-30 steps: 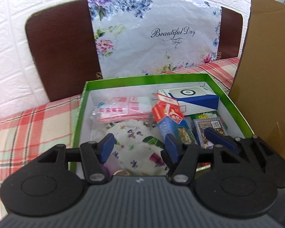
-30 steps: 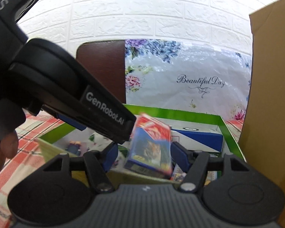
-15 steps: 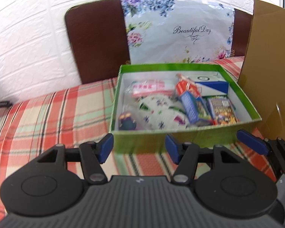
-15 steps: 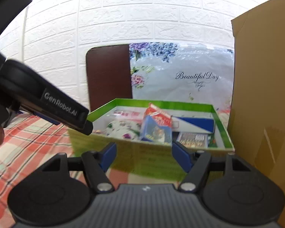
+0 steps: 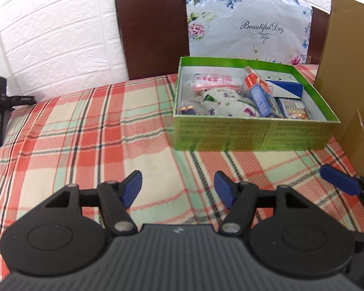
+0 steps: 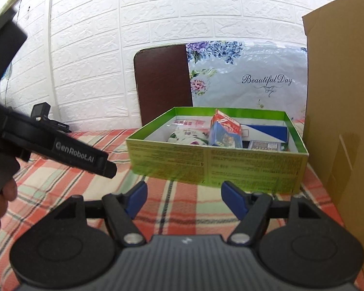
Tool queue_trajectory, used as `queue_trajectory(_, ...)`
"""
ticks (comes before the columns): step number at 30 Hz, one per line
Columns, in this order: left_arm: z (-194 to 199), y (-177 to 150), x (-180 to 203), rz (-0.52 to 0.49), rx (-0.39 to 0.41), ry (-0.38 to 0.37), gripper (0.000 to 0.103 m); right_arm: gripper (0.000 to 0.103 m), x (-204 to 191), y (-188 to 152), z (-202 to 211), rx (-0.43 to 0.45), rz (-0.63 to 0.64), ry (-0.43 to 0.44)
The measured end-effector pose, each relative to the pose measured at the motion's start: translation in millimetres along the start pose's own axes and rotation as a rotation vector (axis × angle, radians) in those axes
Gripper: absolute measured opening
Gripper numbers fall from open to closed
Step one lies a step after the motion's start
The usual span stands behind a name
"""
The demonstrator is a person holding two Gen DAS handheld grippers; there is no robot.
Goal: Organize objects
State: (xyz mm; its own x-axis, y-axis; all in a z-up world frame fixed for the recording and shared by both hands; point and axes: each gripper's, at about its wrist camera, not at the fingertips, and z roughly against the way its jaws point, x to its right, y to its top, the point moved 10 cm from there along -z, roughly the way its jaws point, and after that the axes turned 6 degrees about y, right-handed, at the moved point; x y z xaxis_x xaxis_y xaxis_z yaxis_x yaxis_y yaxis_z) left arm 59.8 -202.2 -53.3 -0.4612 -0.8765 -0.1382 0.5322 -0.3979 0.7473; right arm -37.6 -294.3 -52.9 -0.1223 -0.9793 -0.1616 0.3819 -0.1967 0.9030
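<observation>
Green box (image 5: 252, 133) sits on the plaid cloth (image 5: 85, 131) toward the right, just beside a cardboard panel (image 5: 349, 77), with its items already inside. Left gripper (image 5: 177, 188) then right gripper (image 6: 184, 199) hang before it, jaws opening on nothing. Judged from this, packing looks finished; both should retreat level without nudging the box.
</observation>
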Motion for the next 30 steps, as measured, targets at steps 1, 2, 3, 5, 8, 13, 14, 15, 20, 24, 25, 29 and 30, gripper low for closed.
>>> queue_trajectory(1,1.6,-1.7,-1.6,0.002,0.0,0.001,0.069,0.072,0.0,1.1,2.8,0.002,-0.01,0.004)
queue_trajectory(2,3.5,-3.3,-3.0,0.004,0.002,0.003,0.071,0.073,-0.2,2.5,5.8,0.004,-0.019,0.006)
queue_trajectory(3,5.9,-5.0,-4.6,0.007,0.005,0.005,0.072,0.074,-0.4,4.0,8.8,0.007,-0.028,0.009)
queue_trajectory(5,10.2,-7.5,-7.5,0.008,0.013,0.009,0.072,0.079,-1.3,6.7,14.9,0.013,-0.046,0.012)
queue_trajectory(8,16.6,-10.6,-10.6,0.008,0.024,0.017,0.081,0.089,-3.9,10.6,24.0,0.021,-0.073,0.013)
queue_trajectory(13,28.7,-14.0,-16.2,0.003,0.058,0.029,0.089,0.103,-8.1,20.6,41.1,0.049,-0.095,0.011)
queue_trajectory(14,31.4,-14.3,-17.4,0.005,0.064,0.03,0.093,0.103,-9.0,22.6,44.2,0.054,-0.099,0.011)
queue_trajectory(15,33.8,-14.5,-18.7,0.008,0.07,0.031,0.094,0.103,-9.8,24.4,47.2,0.058,-0.104,0.013)
queue_trajectory(20,42.6,-14.9,-25.8,0.017,0.09,0.039,0.098,0.103,-13.6,27.7,57.2,0.057,-0.119,0.009)
queue_trajectory(24,47.8,-15.1,-31.1,0.023,0.1,0.049,0.103,0.103,-19.8,31.0,62.6,0.062,-0.096,0.001)
queue_trajectory(25,49.2,-14.9,-32.6,0.025,0.103,0.054,0.103,0.103,-21.3,32.0,62.8,0.059,-0.093,0.001)
queue_trajectory(29,54.2,-14.4,-36.6,0.022,0.116,0.071,0.103,0.103,-24.2,32.8,64.2,0.06,-0.097,0.003)
queue_trajectory(30,54.9,-14.7,-37.0,0.02,0.115,0.071,0.103,0.103,-24.8,32.3,64.0,0.057,-0.098,0.003)
